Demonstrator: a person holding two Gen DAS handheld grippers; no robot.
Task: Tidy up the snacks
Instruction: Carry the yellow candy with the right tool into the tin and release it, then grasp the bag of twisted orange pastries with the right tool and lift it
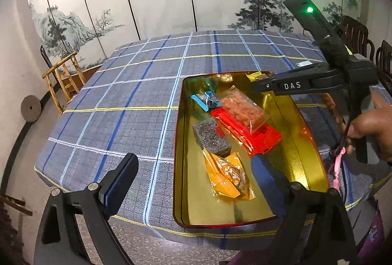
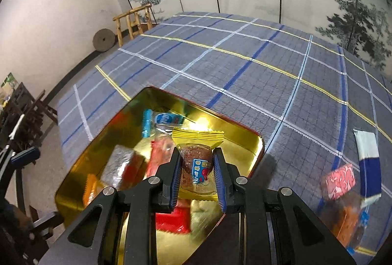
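Note:
A gold tin tray (image 1: 301, 147) with a red rim lies on the plaid tablecloth. It holds a blue packet (image 1: 203, 99), a clear pack of reddish snack (image 1: 242, 110), a red packet (image 1: 247, 135), a dark sesame block (image 1: 212, 137) and an orange packet (image 1: 227, 175). My left gripper (image 1: 193, 181) is open and empty over the tray's near left corner. My right gripper (image 2: 197, 175) is shut on a yellow wrapped snack (image 2: 197, 142) and holds it above the tray (image 2: 254, 142). It also shows in the left wrist view (image 1: 259, 87) over the tray's far end.
Loose snacks lie on the cloth right of the tray: a pink patterned packet (image 2: 340, 181), a blue-and-white packet (image 2: 367, 157) and an orange pack (image 2: 350, 223). A wooden chair (image 1: 63, 76) stands at the table's far left. Dark chairs (image 1: 355, 32) stand at the right.

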